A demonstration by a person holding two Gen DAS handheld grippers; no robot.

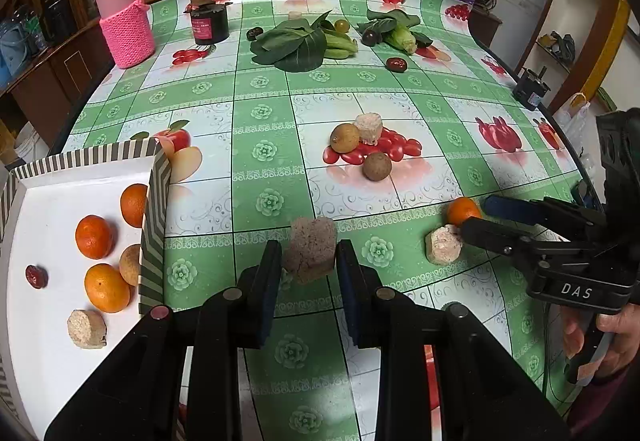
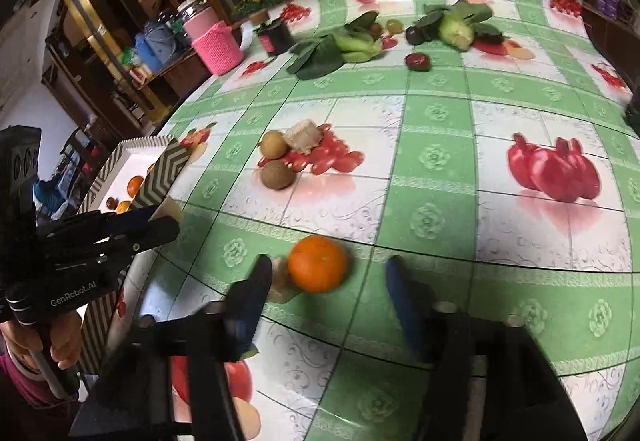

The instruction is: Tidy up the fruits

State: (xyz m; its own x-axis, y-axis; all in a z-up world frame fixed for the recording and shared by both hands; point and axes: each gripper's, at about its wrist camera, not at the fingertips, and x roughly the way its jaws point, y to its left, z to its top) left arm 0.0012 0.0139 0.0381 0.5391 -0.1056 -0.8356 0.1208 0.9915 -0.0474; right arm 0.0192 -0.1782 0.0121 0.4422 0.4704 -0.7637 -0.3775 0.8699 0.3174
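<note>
My left gripper [image 1: 308, 261] is shut on a pinkish-brown cake block [image 1: 312, 253], held just above the table to the right of the white tray [image 1: 48, 193]. The tray holds three oranges [image 1: 94, 237], a brown fruit, a red date and a tan cake. My right gripper [image 2: 326, 281] is open around an orange [image 2: 318, 263] on the table; it also shows in the left wrist view [image 1: 476, 217] with the orange [image 1: 462, 211]. A tan cake [image 1: 443, 244] lies beside its left finger. Two brown fruits [image 1: 344, 137] and another cake [image 1: 368, 127] lie mid-table.
At the back lie leafy greens [image 1: 296, 41], corn [image 1: 402, 37], dark plums [image 1: 396, 64], a dark jar [image 1: 210, 23] and a pink-sleeved jar [image 1: 126, 25]. The table's curved edge runs on the right, with a black device [image 1: 530, 87] there.
</note>
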